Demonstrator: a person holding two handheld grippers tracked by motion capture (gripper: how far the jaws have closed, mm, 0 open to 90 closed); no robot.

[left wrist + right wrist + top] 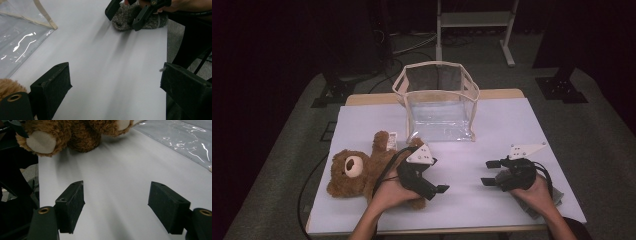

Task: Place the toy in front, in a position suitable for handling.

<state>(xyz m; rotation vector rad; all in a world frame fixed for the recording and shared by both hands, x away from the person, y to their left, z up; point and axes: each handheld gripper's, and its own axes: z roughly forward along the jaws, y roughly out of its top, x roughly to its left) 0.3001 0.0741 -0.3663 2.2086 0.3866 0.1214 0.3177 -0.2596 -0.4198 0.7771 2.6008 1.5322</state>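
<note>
- Nearest the person, the left tongs (438, 186) hang spread and empty just right of the teddy bear (357, 172), with the left hand (394, 192) resting over the bear's lower body at the near edge of the worktop (492, 210).
- The right tongs (490, 172) are also spread and hold nothing; they sit well to the right of the bear, above a grey knitted piece (557, 197) that lies under the right hand (534, 192).
- The step in hand looks like the start of packing: the bear lies on its side, not yet gripped, and the clear bag (439, 102) stands open just beyond it.
- The next move likely calls for turning the left tongs back toward the bear and closing on a limb or the body, soft plush that will squash in the grip.
- The left gripper view looks away from the bear and shows the knitted piece's speckled weave (150, 21) beneath the other tongs, which the high view mostly hides.
- The right gripper view shows the bear's pale foot pads (41, 142) and the bag's glossy plastic (180, 140), with bare worktop between its spread jaws.
</note>
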